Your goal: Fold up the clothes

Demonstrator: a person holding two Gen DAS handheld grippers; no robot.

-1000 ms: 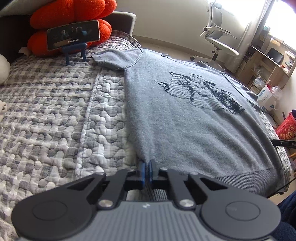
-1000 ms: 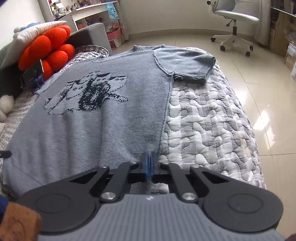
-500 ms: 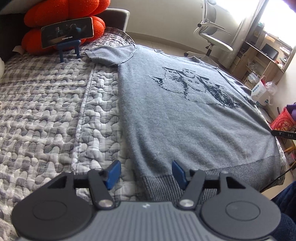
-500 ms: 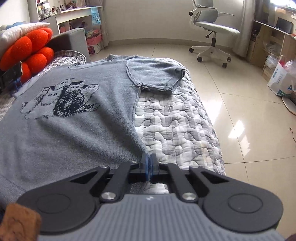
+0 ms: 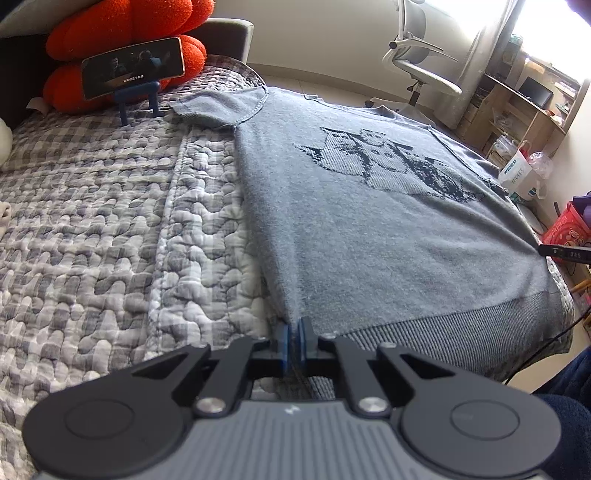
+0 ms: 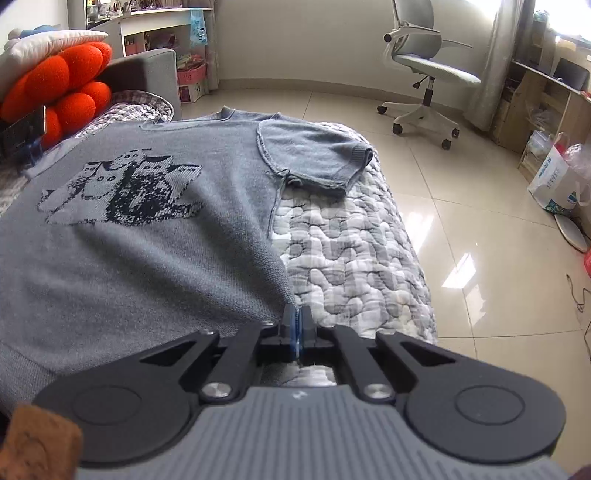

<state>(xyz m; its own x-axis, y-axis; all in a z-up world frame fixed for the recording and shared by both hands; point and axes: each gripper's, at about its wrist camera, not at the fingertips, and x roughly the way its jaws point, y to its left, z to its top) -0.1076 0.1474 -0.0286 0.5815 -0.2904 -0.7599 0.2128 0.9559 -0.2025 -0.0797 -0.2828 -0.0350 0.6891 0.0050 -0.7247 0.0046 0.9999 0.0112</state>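
Observation:
A grey short-sleeved knit shirt (image 5: 369, 229) with a dark cat pattern lies flat, front up, on the quilted bed (image 5: 110, 221). My left gripper (image 5: 294, 341) is at the shirt's near left hem corner. Its jaws are closing, and the blue pads pinch the fabric edge. In the right wrist view the shirt (image 6: 147, 258) spreads to the left, one sleeve lying on the quilt (image 6: 351, 258). My right gripper (image 6: 297, 334) is shut on the near right hem corner. Its dark tip (image 5: 561, 253) shows at the right edge of the left wrist view.
A phone on a blue stand (image 5: 133, 66) leans against an orange cushion (image 5: 122, 22) at the head of the bed. An office chair (image 6: 424, 66), shelves and bags (image 6: 554, 184) stand on the tiled floor beyond the bed's right edge.
The left gripper opened wide half a second ago and has shut again on the hem corner. The right gripper stayed shut on its corner while its view swung slightly.

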